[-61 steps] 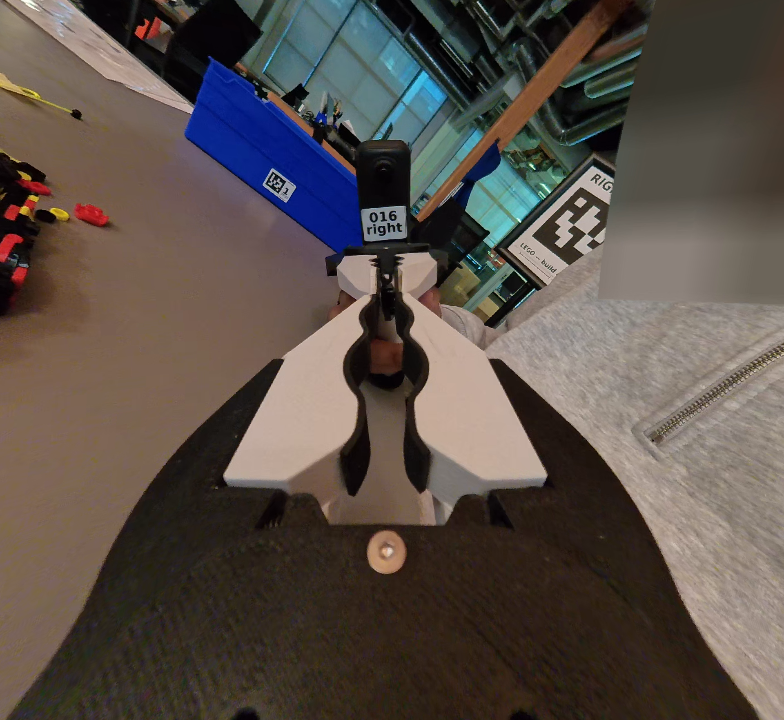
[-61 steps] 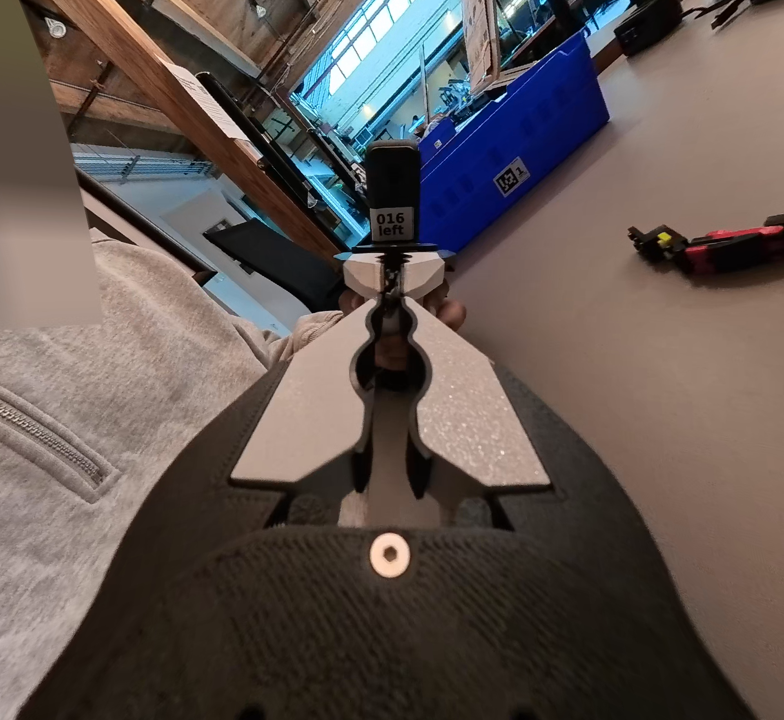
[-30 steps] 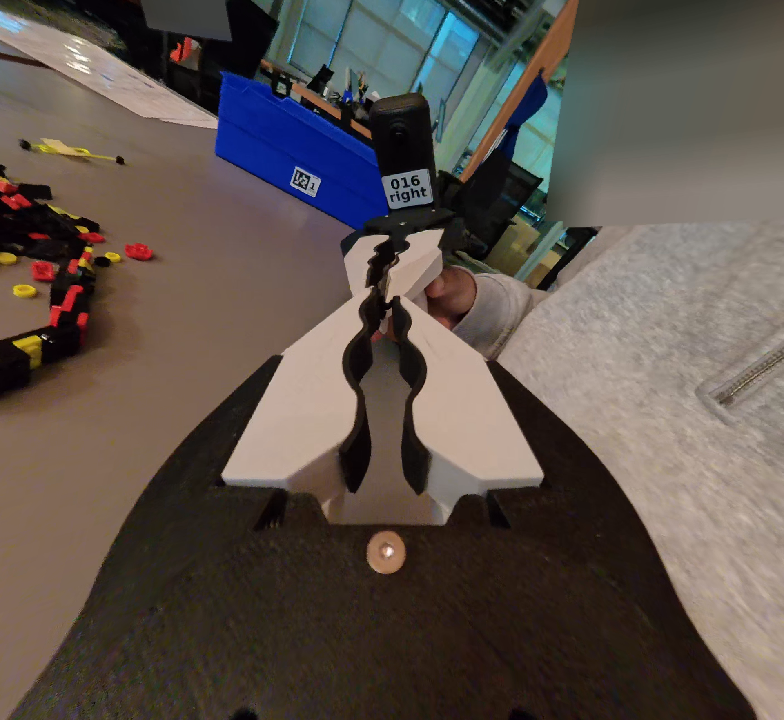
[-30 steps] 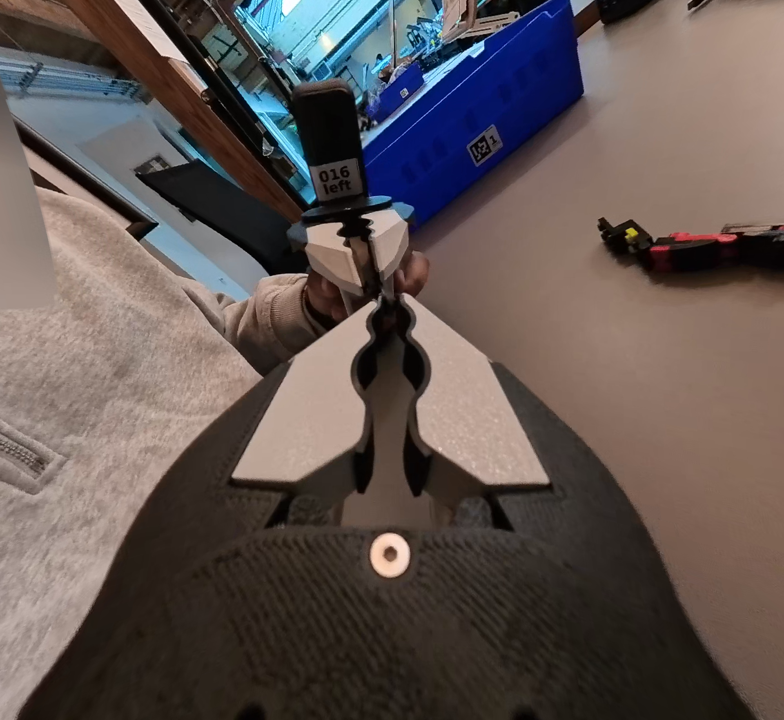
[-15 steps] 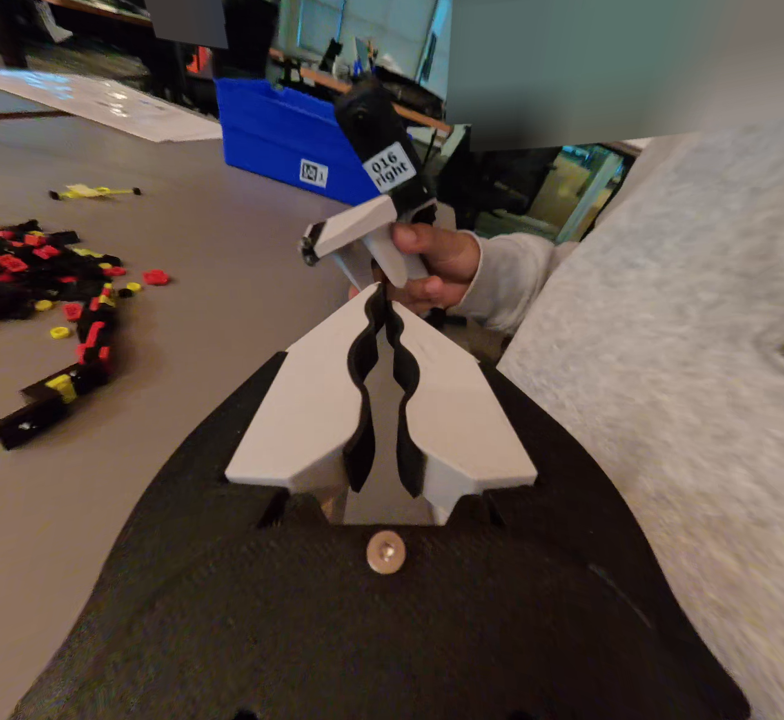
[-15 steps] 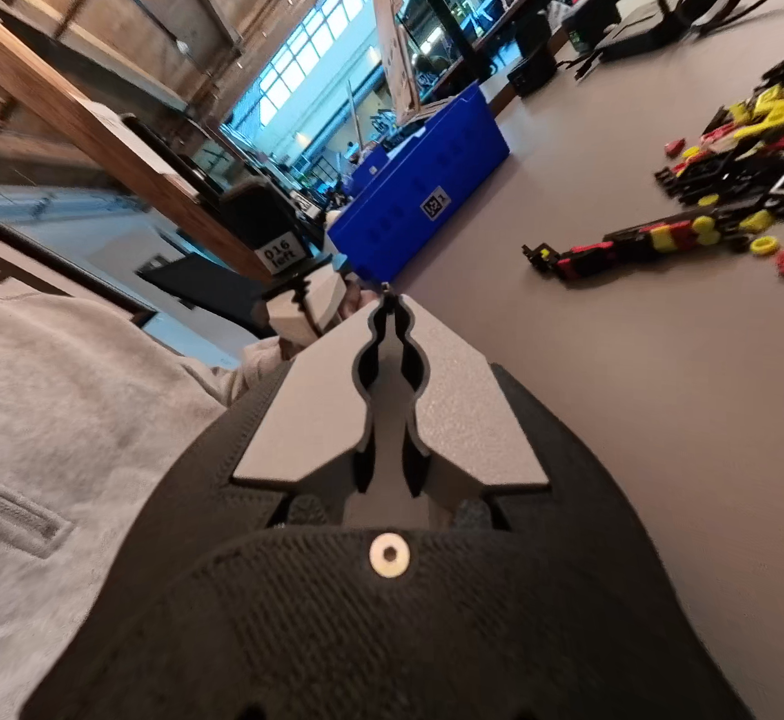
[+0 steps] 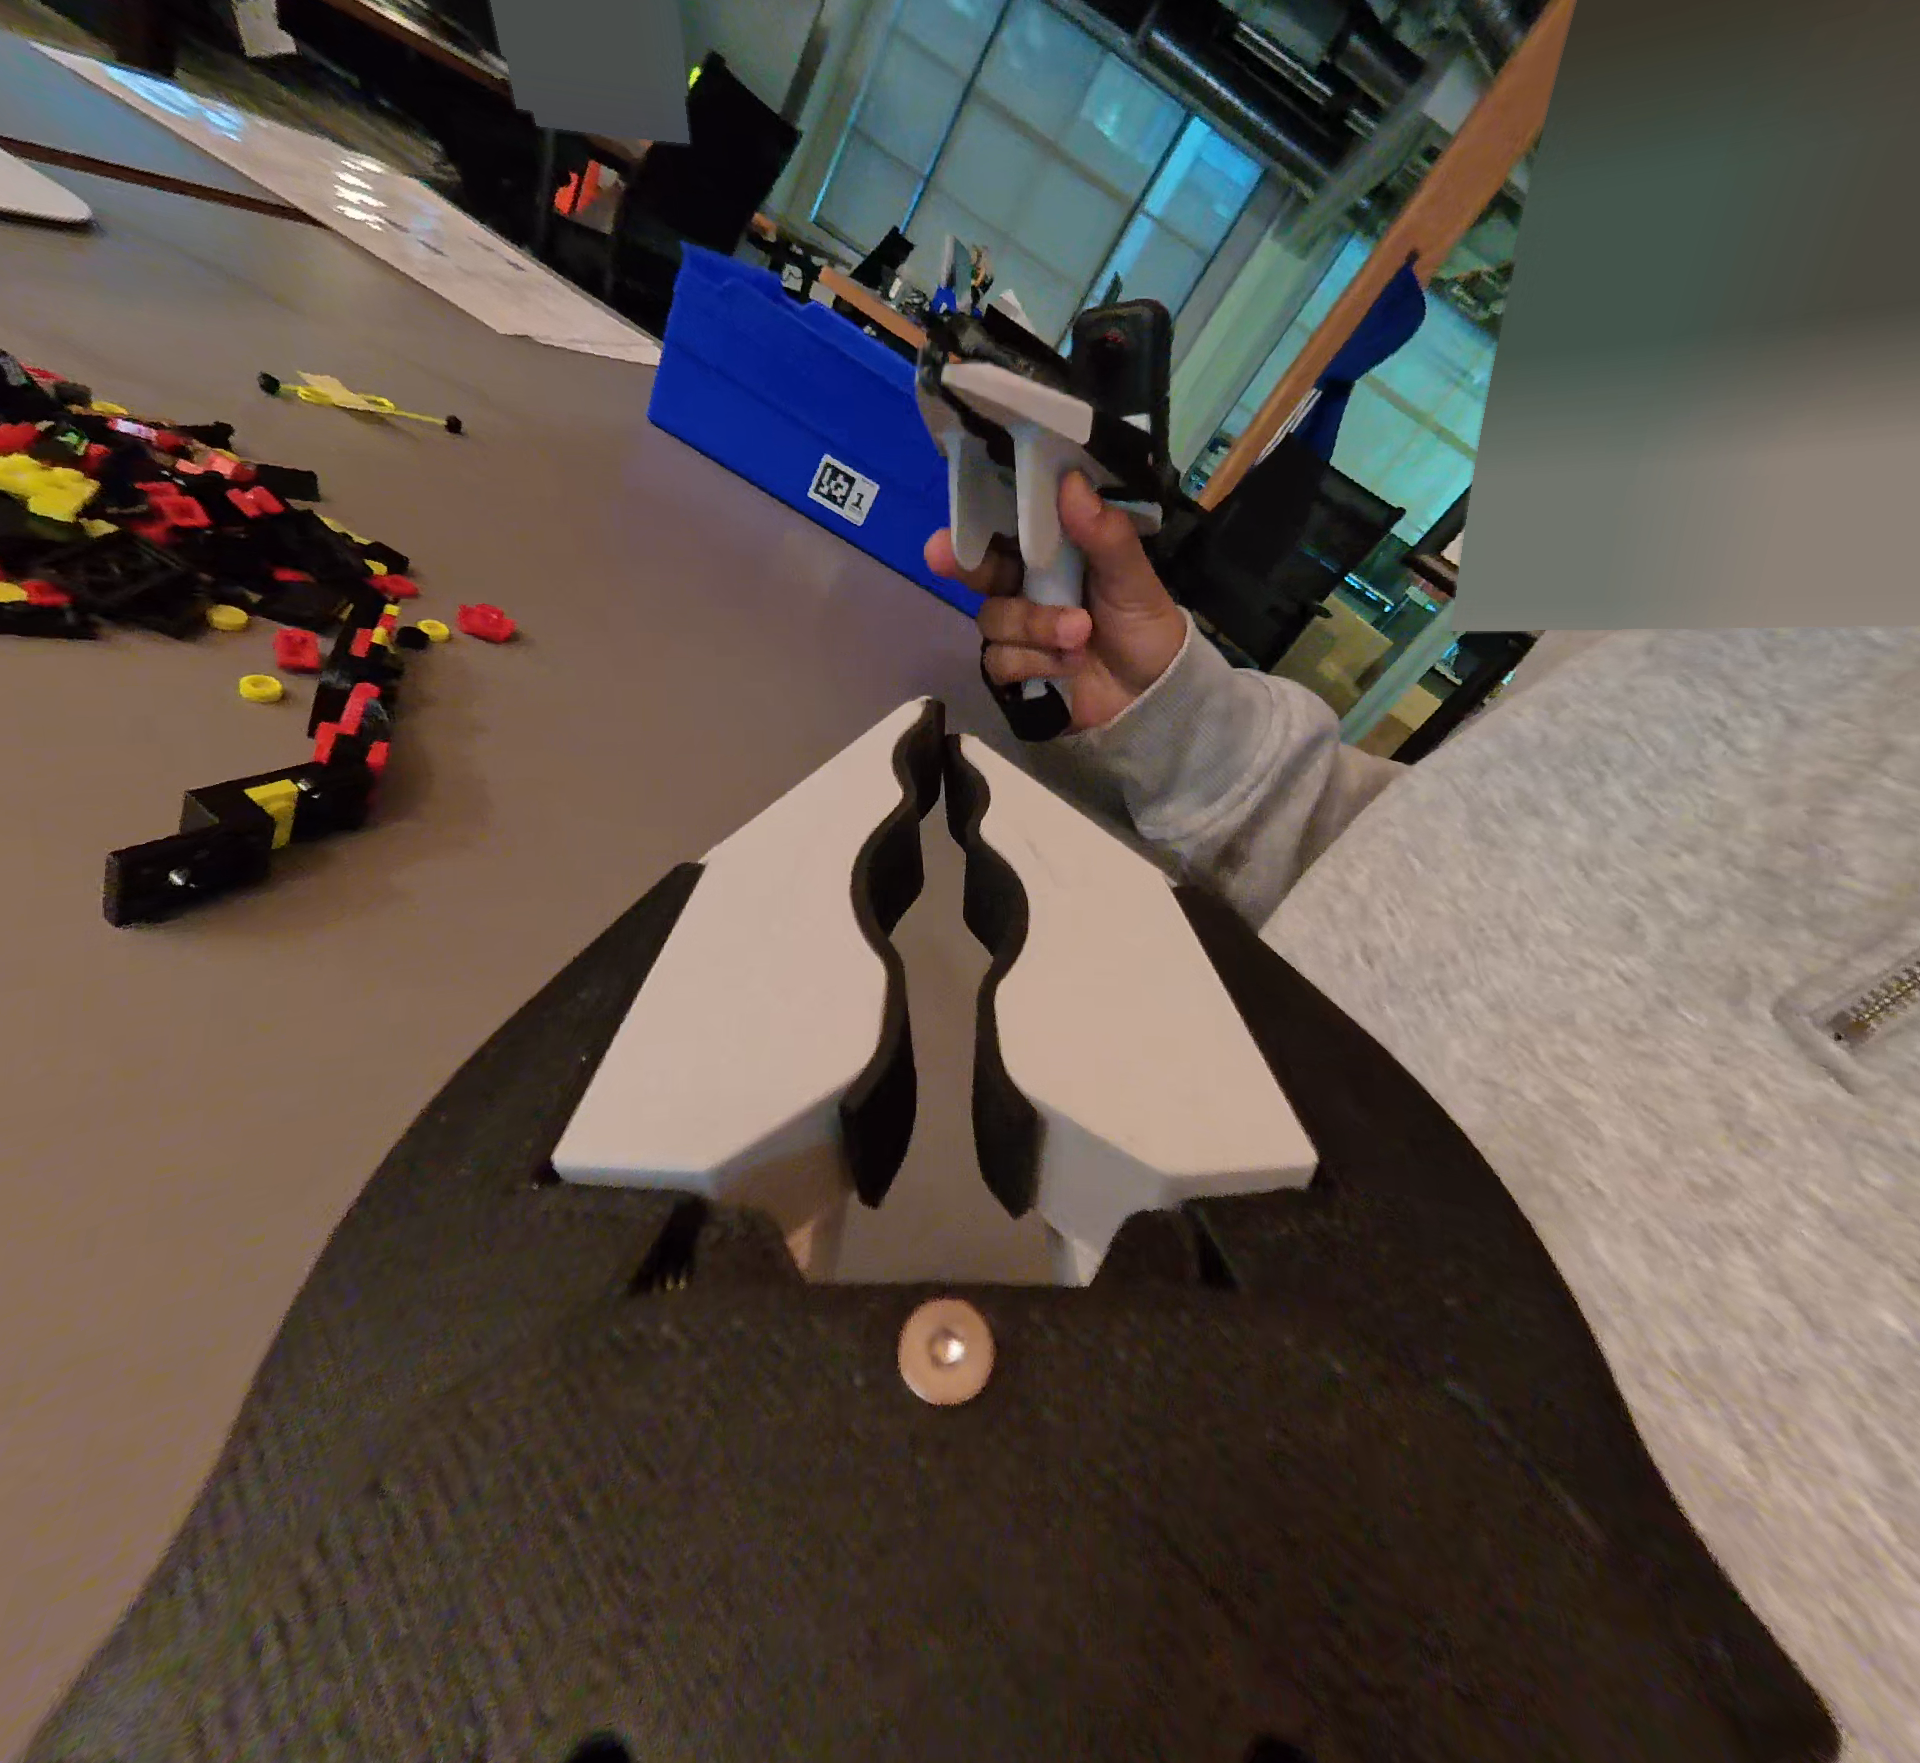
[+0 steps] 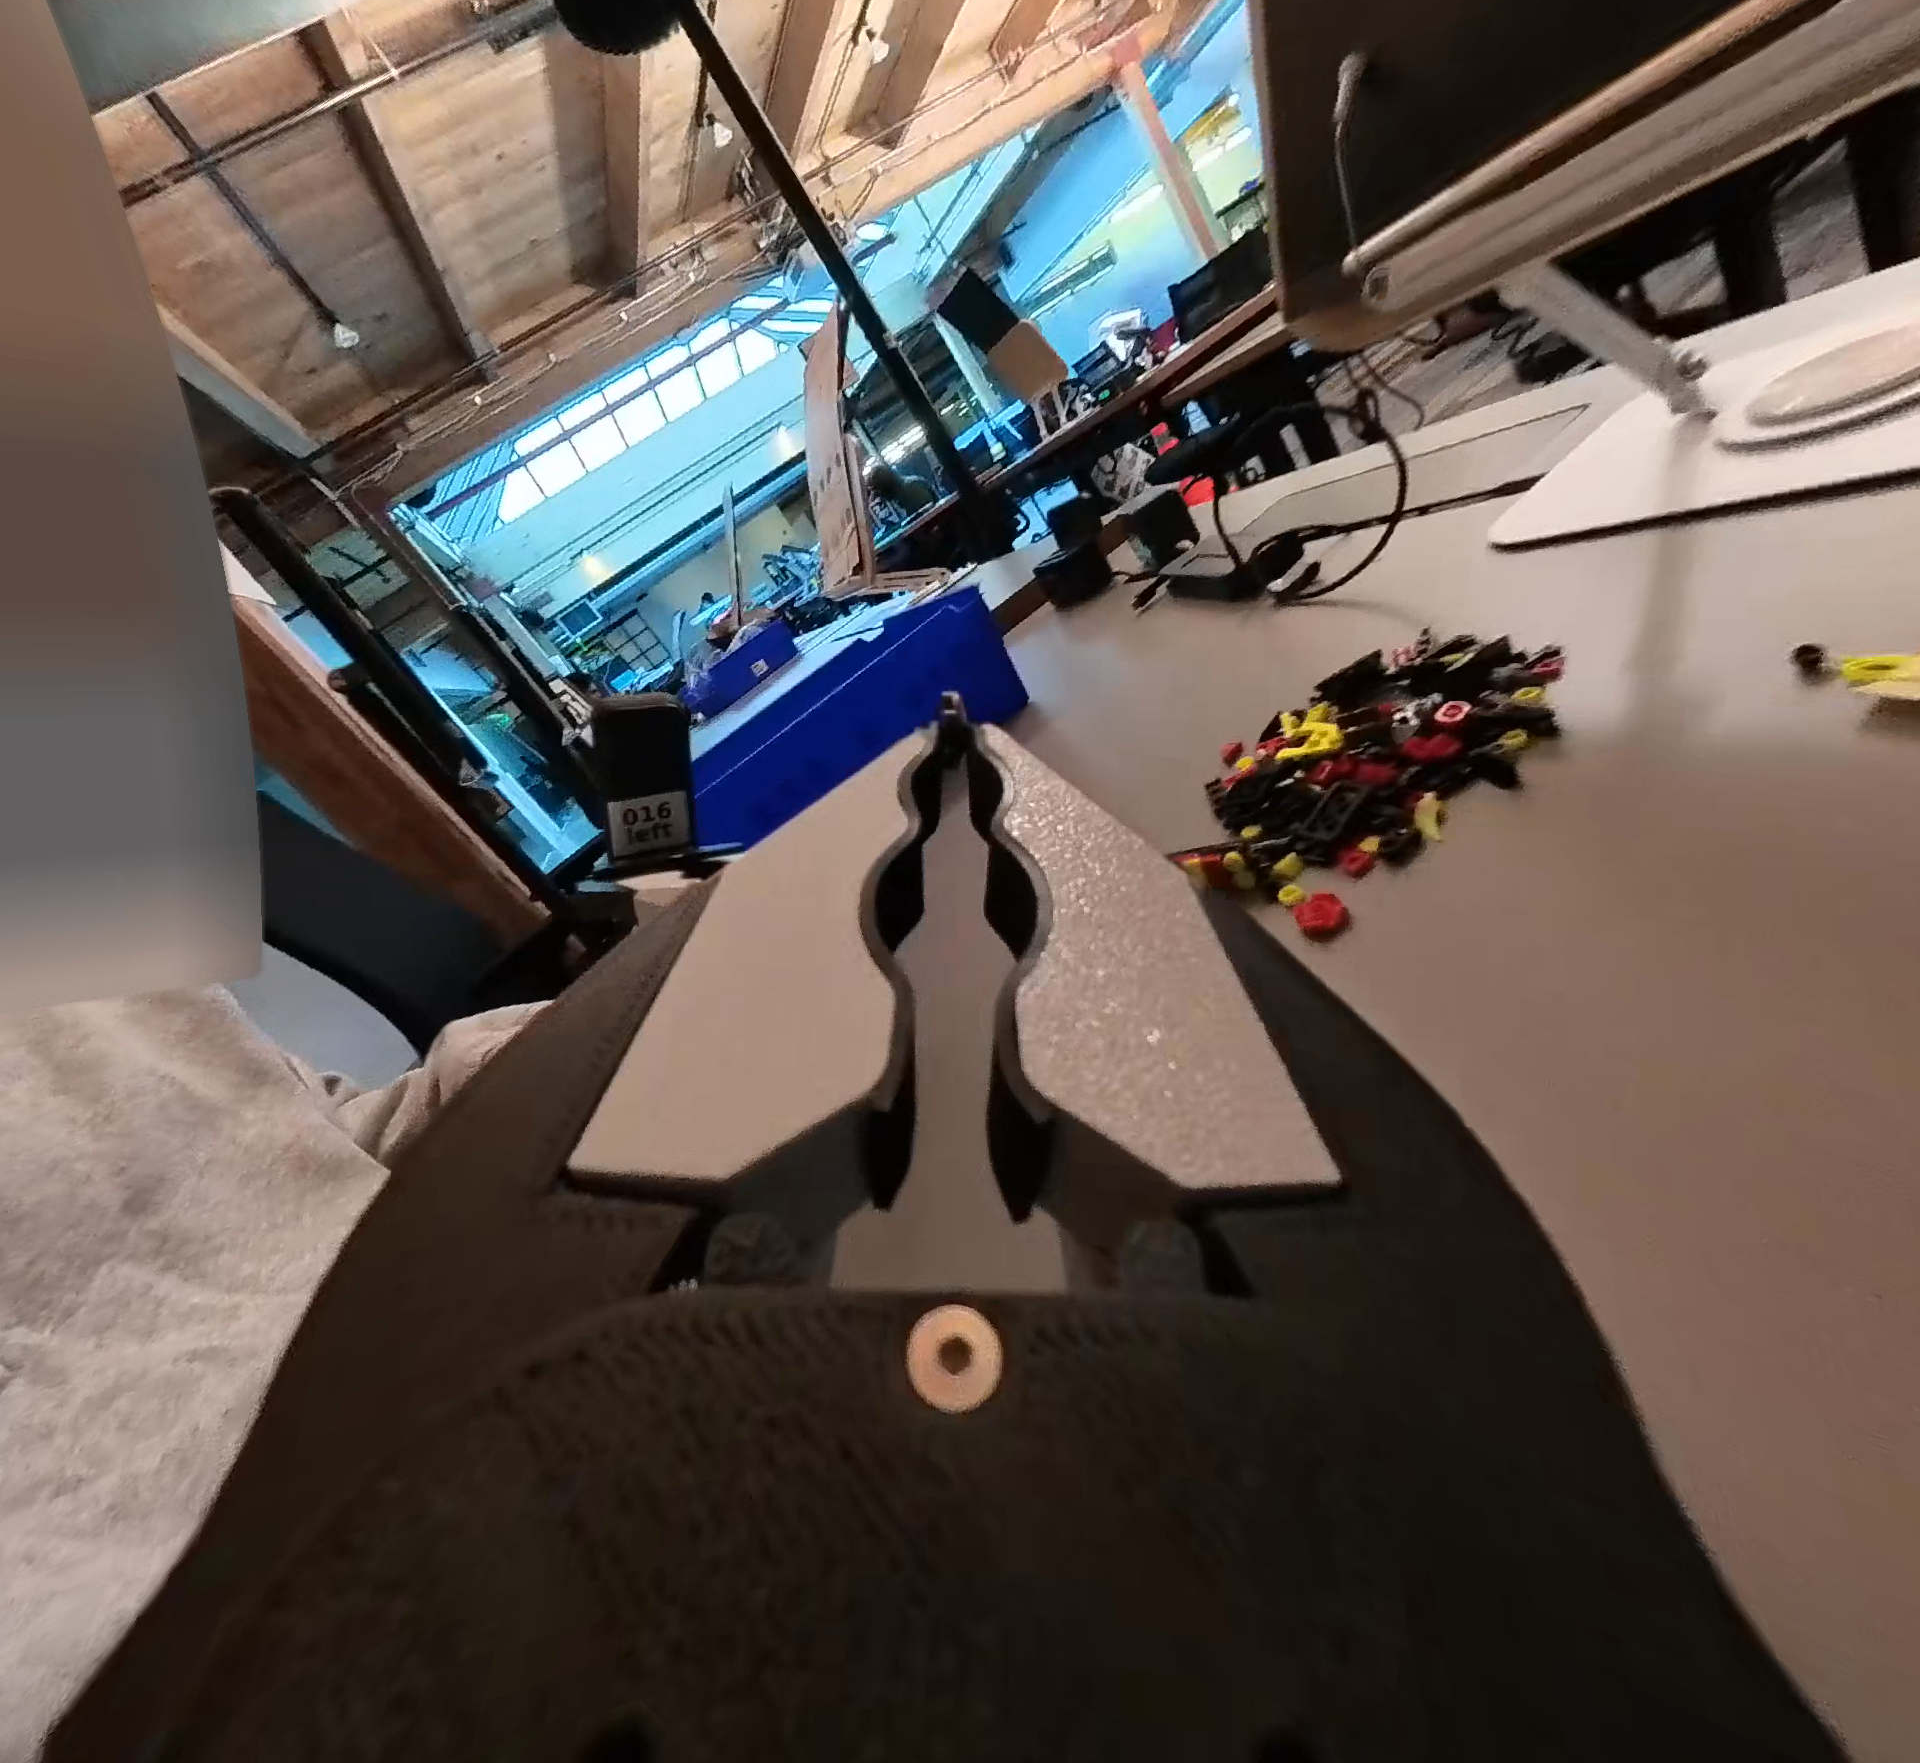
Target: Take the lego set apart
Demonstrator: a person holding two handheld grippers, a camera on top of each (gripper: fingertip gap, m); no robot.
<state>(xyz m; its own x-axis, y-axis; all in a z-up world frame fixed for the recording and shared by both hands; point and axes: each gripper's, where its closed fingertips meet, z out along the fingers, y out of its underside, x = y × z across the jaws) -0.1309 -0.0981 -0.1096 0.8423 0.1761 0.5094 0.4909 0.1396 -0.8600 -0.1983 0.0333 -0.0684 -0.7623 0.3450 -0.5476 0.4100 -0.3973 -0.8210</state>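
A pile of loose black, red and yellow lego pieces (image 7: 156, 518) lies on the grey table at the left of the left wrist view. A long black strip with red and yellow bricks (image 7: 281, 778) runs from the pile toward me. My left gripper (image 7: 940, 726) is shut and empty, in the air to the right of the strip. My right gripper (image 7: 961, 383), held in a hand, points left beyond it. In the right wrist view my right gripper (image 8: 951, 726) is shut, with nothing seen in it, and the pile (image 8: 1392, 757) lies to its right.
A blue bin (image 7: 790, 404) stands on the table behind the grippers and also shows in the right wrist view (image 8: 862, 705). A yellow stick piece (image 7: 353, 399) lies beyond the pile. A monitor stand (image 8: 1714, 435) and cables (image 8: 1247, 560) are at the far edge. A grey sleeve (image 7: 1226, 778) is close by. My right fingertips sit around 15 cm from my left ones.
The two grippers were tip to tip and have parted. Both views have swung toward the lego pile, and the right gripper now points sideways, away from the left one.
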